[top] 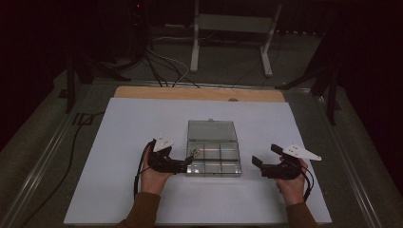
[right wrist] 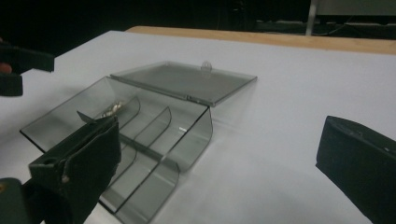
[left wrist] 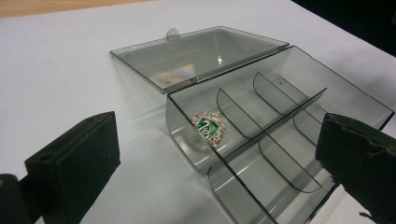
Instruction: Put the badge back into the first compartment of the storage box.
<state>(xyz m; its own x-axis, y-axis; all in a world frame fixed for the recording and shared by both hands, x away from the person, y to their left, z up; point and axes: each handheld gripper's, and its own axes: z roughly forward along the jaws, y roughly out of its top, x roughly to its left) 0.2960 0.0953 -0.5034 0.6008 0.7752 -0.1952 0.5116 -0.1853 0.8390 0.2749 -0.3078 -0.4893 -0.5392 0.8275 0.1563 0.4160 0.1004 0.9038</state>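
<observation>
1. The left gripper [top: 189, 160] is hovering just beside the near-left corner of the box [top: 214, 162], jaws spread wide with nothing between them. The hand is holding it low and level, probably so it can reach into the box or steady its wall.

2. The box is sitting open in the middle of the white table [top: 119, 180]. Its lid [top: 212, 130] is lying flat on the far side, leaving all the compartments open from above.

3. A brooch [left wrist: 208, 127], green and silver, is lying in the far-left compartment, leaning against the left wall, near the left gripper; it looks like the piece being sorted.

4. The right gripper [top: 257, 163] is waiting near the right end of the box, apart from it, jaws likewise spread and holding nothing. It is pointing at the box, likely ready to brace it.
</observation>
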